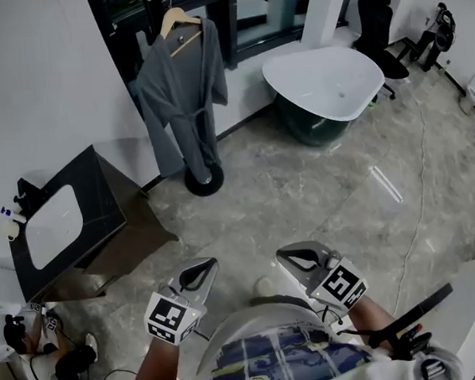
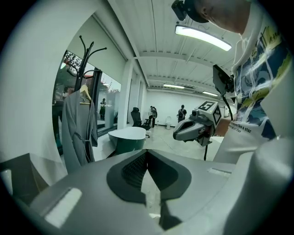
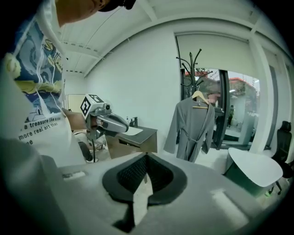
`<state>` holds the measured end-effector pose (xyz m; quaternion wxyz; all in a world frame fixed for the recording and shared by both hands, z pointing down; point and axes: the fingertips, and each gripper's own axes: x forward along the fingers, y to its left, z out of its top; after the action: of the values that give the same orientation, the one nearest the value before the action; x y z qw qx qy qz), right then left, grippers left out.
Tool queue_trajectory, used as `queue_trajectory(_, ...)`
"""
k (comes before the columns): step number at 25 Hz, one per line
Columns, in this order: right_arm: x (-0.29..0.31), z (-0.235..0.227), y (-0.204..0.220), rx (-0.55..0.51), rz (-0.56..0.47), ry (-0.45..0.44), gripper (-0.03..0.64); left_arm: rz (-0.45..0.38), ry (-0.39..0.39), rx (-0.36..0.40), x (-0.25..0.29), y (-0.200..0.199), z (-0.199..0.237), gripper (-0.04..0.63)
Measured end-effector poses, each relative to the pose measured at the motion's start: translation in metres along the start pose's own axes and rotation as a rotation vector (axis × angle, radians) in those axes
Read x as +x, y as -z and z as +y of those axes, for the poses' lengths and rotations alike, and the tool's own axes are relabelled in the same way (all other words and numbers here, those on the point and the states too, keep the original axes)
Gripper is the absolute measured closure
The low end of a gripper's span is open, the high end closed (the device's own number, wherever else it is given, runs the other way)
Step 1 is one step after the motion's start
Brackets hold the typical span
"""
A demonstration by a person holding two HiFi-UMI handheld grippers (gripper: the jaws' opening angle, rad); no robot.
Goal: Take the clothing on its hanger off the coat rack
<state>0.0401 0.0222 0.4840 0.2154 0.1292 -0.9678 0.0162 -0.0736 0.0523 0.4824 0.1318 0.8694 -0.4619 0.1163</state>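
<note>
A grey robe (image 1: 183,89) hangs on a wooden hanger (image 1: 179,20) from a black coat rack, whose round base (image 1: 204,180) stands on the floor by the window. Both grippers are far from it, close to the person's body. My left gripper (image 1: 205,267) is shut with nothing in it. My right gripper (image 1: 288,258) is shut and empty too. The left gripper view shows the robe (image 2: 78,133) at its left and the right gripper (image 2: 190,129) ahead. In the right gripper view the robe (image 3: 193,128) hangs straight ahead, with the left gripper (image 3: 110,123) at the left.
A white bathtub (image 1: 327,83) stands right of the rack. A dark vanity with a white sink (image 1: 63,216) sits against the left wall. A black office chair (image 1: 376,23) is at the back right. A thin cable (image 1: 421,208) runs over the marble floor.
</note>
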Motion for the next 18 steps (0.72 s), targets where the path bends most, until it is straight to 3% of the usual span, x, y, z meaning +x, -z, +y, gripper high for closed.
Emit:
queue_trajectory(3,-0.002,-0.029,-0.001,0.0,-0.009,-0.009,0.611,0.012,-0.03,0.01,0.022,-0.016,0.022,0.556)
queue_trajectory(8,0.003,-0.078,0.008,0.031,0.006,0.021,0.542,0.001,-0.131,0.019,0.05,-0.049,0.082,0.503)
queue_trajectory(13,0.024,-0.107,0.003,0.063,0.017,0.052,0.514,-0.01,-0.242,0.049,0.057,-0.099,0.185,0.448)
queue_trajectory(18,0.052,-0.147,-0.01,0.104,0.011,0.149,0.508,-0.024,-0.324,0.108,0.072,-0.158,0.302,0.377)
